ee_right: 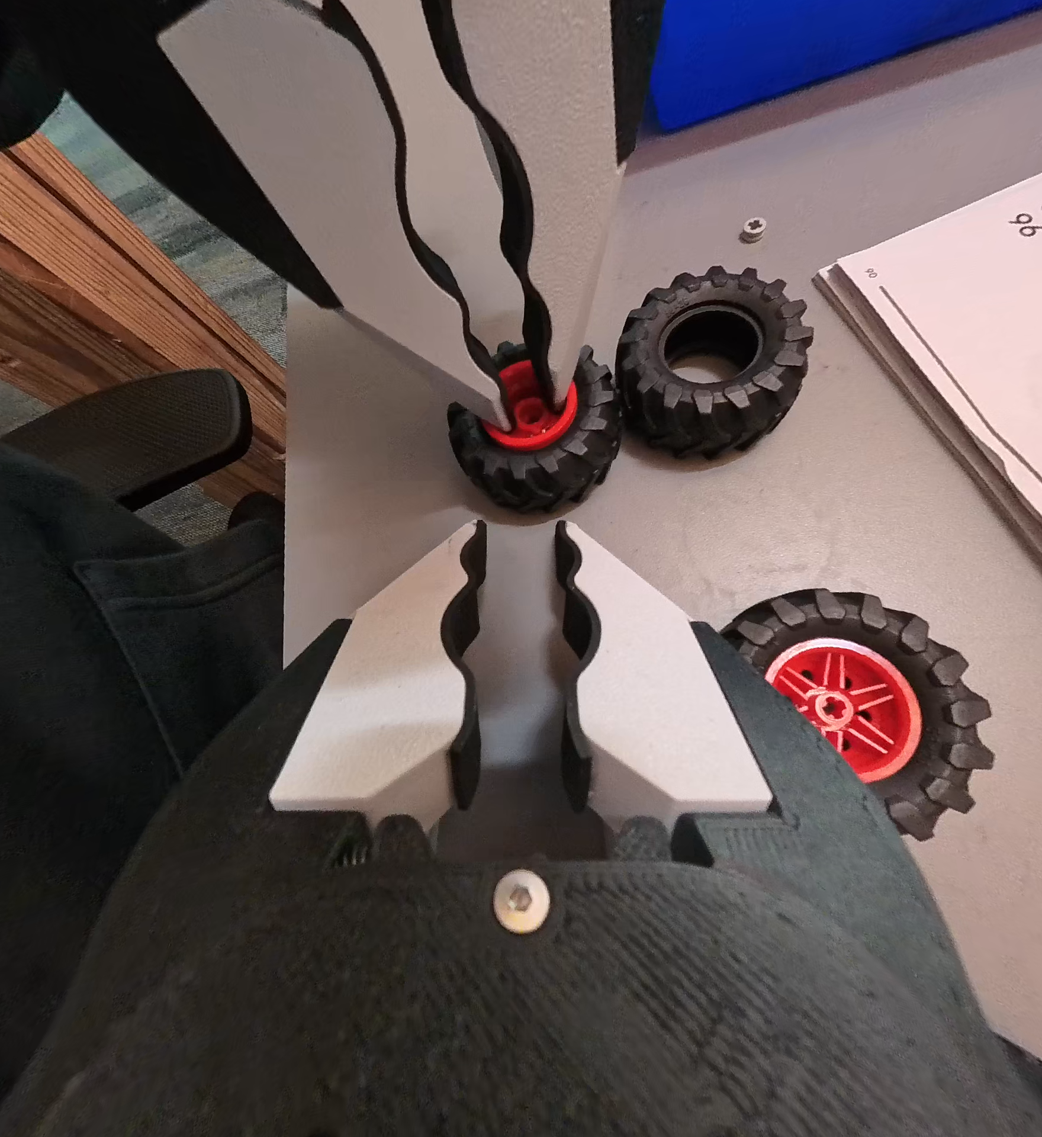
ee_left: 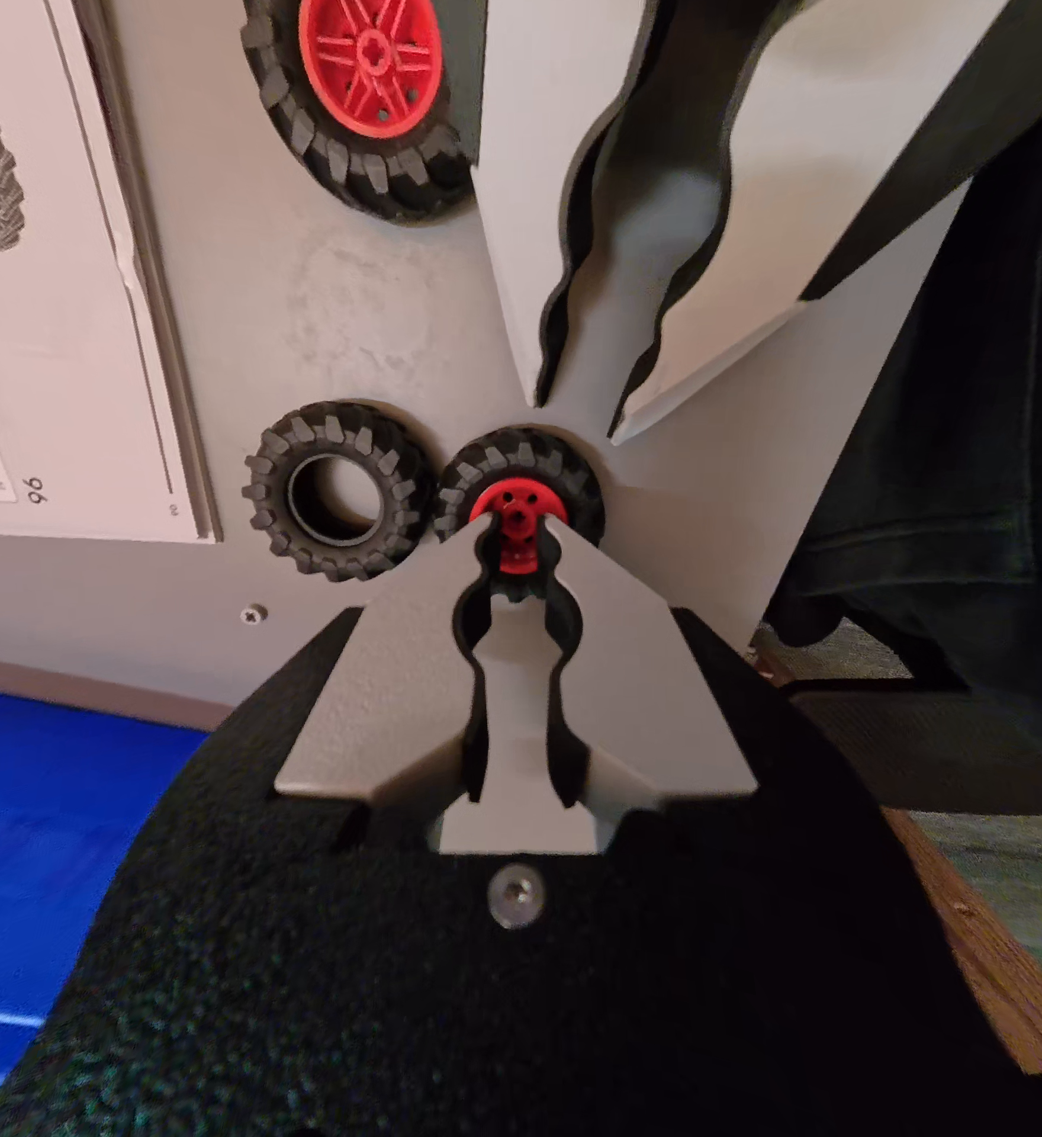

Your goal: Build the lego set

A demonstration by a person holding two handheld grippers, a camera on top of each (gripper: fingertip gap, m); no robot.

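Grey counter (ee_right: 721, 554): left gripper (ee_left: 518, 523) jaws pinch red hub (ee_right: 531, 409) inside tyre (ee_right: 543, 467), likely seating it. Right gripper (ee_right: 518, 529) jaws spread, at tyre's 6 o'clock, empty.

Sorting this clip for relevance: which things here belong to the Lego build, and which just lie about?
Job: left gripper shut on red hub in small tyre; open right gripper; empty tyre; finished wheel; instruction booklet.

Bystanders: table screw; blue bin; office chair.
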